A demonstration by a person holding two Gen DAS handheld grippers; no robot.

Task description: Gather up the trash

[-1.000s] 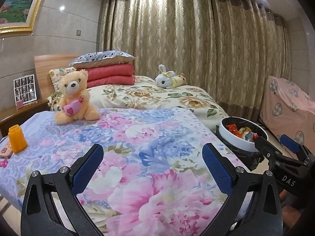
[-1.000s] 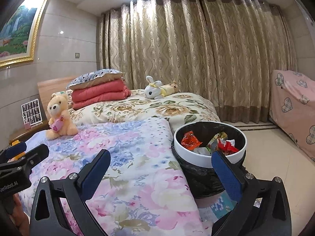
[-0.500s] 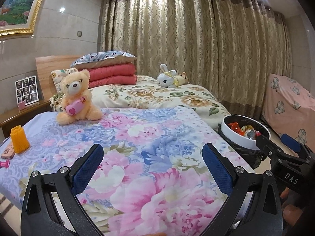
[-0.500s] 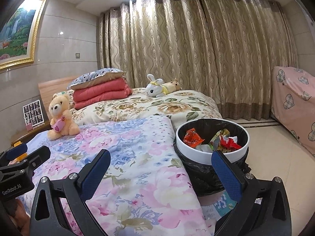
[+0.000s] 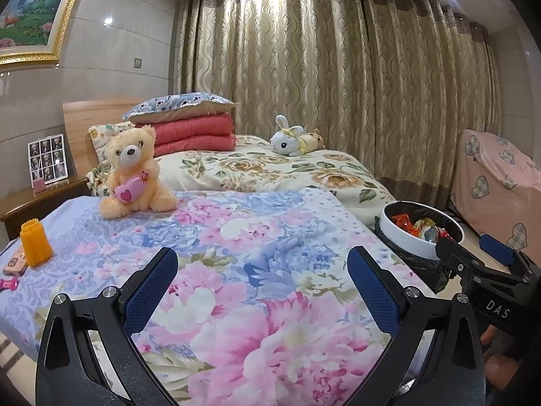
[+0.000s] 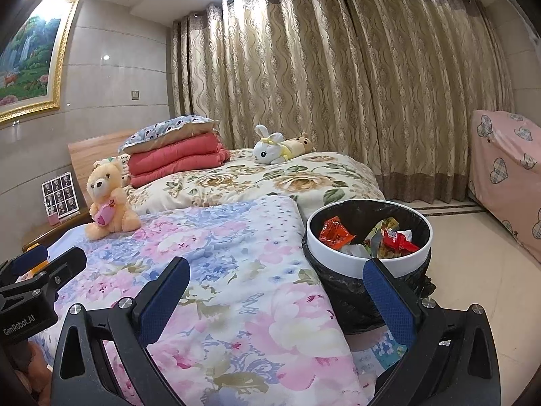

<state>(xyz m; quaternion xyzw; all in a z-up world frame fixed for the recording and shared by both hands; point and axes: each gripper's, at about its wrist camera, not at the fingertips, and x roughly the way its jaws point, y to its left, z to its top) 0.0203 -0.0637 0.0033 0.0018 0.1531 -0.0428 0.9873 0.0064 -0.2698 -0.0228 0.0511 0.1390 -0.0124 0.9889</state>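
- We hold two claws, the left gripper (image 5: 262, 287) and right gripper (image 6: 275, 299), both spread wide, empty, over the floral quilt (image 5: 236, 253);
- one trash bin (image 6: 367, 260), wrappers inside, stands beside the bed;
- farther: one teddy bear (image 5: 133, 174); one plush rabbit (image 5: 287, 137).

A teddy bear (image 5: 133, 176) sits far left on the floral quilt (image 5: 257, 270); a plush rabbit (image 5: 290, 136) lies farther back.
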